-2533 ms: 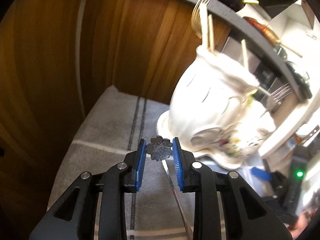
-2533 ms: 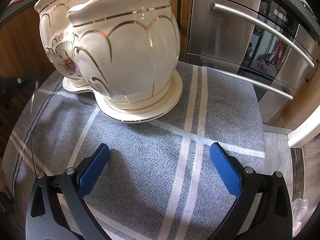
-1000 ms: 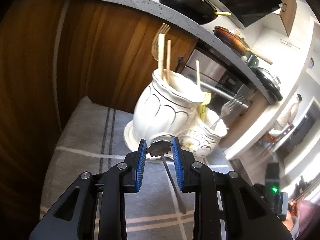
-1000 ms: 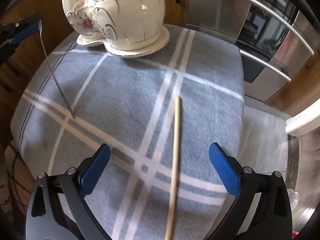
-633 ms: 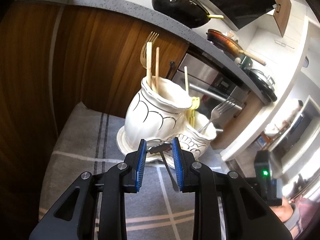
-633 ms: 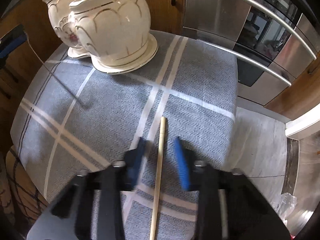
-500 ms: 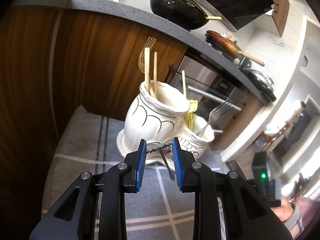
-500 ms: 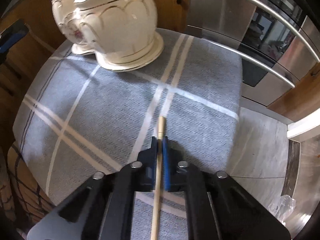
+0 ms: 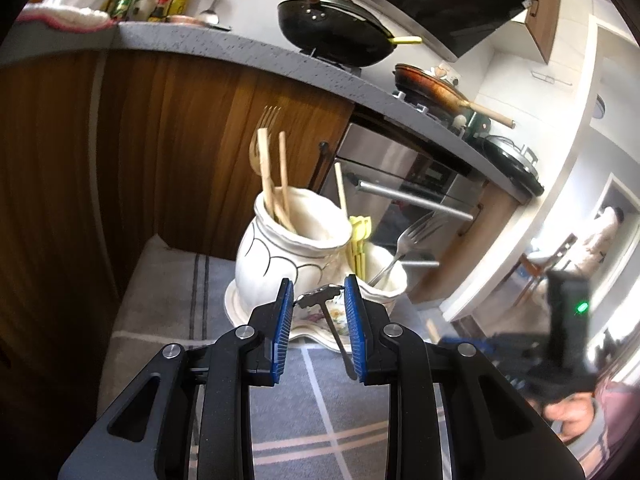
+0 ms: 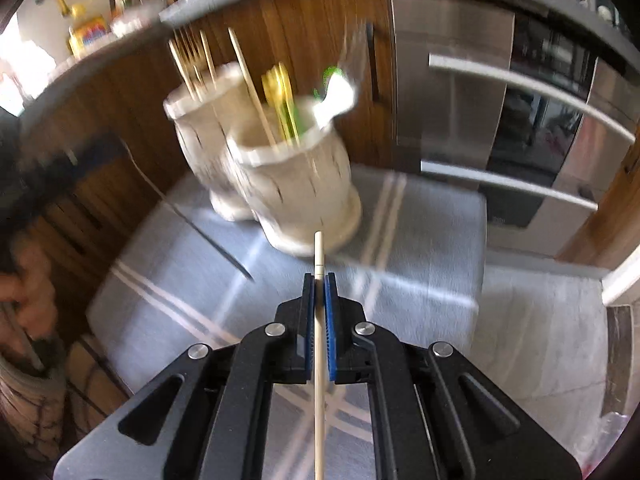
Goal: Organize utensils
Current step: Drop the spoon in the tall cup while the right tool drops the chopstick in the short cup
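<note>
Wooden chopstick (image 10: 319, 320) pinched in right hand-held gripper (image 10: 319, 280), lower end cut off, vases (image 10: 296, 184) blurred.

Vases (image 9: 280, 256) glazed cream ceramic, glossy; cloth (image 10: 420, 240) grey woven, matt, pale stripes; chopstick (image 10: 319, 256) bare pale wood; stirrer (image 9: 334, 328) thin polished metal; worktop (image 9: 224, 46) speckled grey stone; oven front (image 10: 448, 80) brushed steel; cabinet (image 9: 160, 140) brown wood veneer
</note>
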Demonstrator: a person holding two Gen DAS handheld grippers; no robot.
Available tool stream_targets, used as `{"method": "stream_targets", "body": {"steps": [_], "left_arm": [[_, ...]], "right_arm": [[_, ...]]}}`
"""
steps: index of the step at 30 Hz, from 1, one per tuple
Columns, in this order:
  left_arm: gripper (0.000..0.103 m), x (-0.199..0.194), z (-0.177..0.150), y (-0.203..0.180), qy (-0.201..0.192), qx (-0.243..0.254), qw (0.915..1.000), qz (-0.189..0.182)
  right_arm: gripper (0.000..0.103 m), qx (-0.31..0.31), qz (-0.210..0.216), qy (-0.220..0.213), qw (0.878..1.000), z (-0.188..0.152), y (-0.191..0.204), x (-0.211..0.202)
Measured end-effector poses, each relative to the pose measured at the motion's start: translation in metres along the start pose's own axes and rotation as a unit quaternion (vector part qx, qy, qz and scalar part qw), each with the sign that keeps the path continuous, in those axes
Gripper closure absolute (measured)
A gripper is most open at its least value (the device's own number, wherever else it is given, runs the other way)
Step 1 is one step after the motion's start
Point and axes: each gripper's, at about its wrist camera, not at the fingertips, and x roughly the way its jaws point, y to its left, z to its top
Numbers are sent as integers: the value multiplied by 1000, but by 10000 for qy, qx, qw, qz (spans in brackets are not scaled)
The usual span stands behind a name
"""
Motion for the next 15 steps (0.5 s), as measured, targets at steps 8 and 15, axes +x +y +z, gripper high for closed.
{"method": "stream_targets", "body": {"steps": [8,15], "left_arm": [[76,-6,15,-6,-75,171,9998,52],[76,-18,37,-14,-194,345,9992,78]], "right_arm": [[98,-128,253,-1303,9911,48,18,-41],[98,-269,367,-1793,9827,78,26,-50]]}}
